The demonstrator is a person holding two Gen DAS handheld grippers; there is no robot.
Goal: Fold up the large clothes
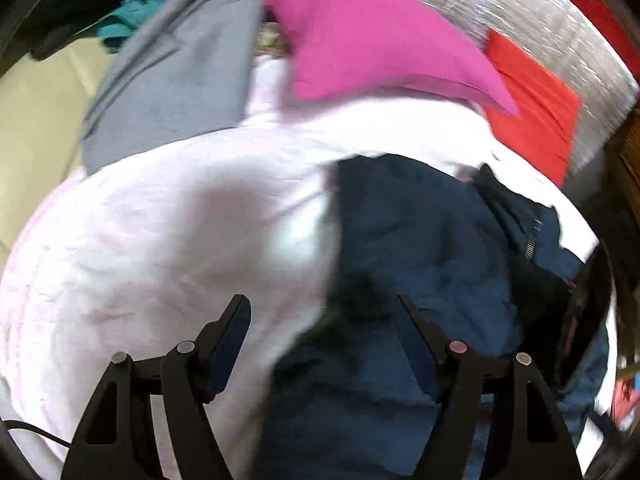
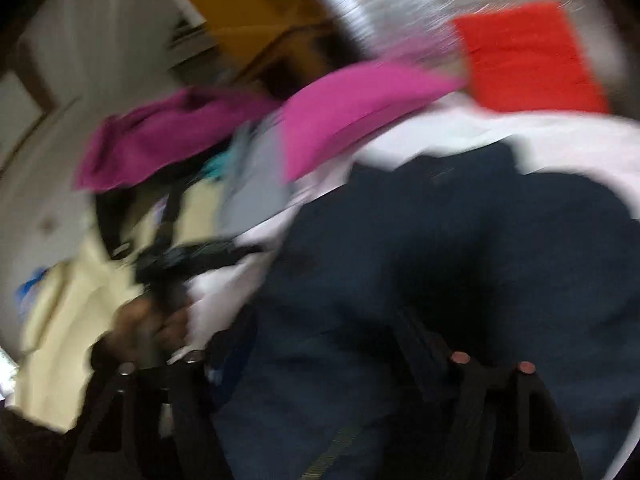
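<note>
A dark navy garment point(image 1: 420, 248) with a zipper lies on a pale pink-white sheet point(image 1: 160, 216); it also fills the right wrist view point(image 2: 440, 264). My left gripper point(image 1: 324, 312) is open just above the garment's left edge, where navy meets the sheet. My right gripper point(image 2: 324, 328) hovers low over the navy cloth with its jaws apart; that view is badly blurred. The left gripper and the hand holding it point(image 2: 160, 320) show at the left of the right wrist view.
Folded magenta cloth point(image 1: 372, 40), a grey garment point(image 1: 176, 80), a red-orange folded piece point(image 1: 536, 108) and teal cloth point(image 1: 124, 24) lie beyond the sheet. A silvery surface point(image 1: 520, 12) is at the back right. A cream surface point(image 1: 36, 112) is at the left.
</note>
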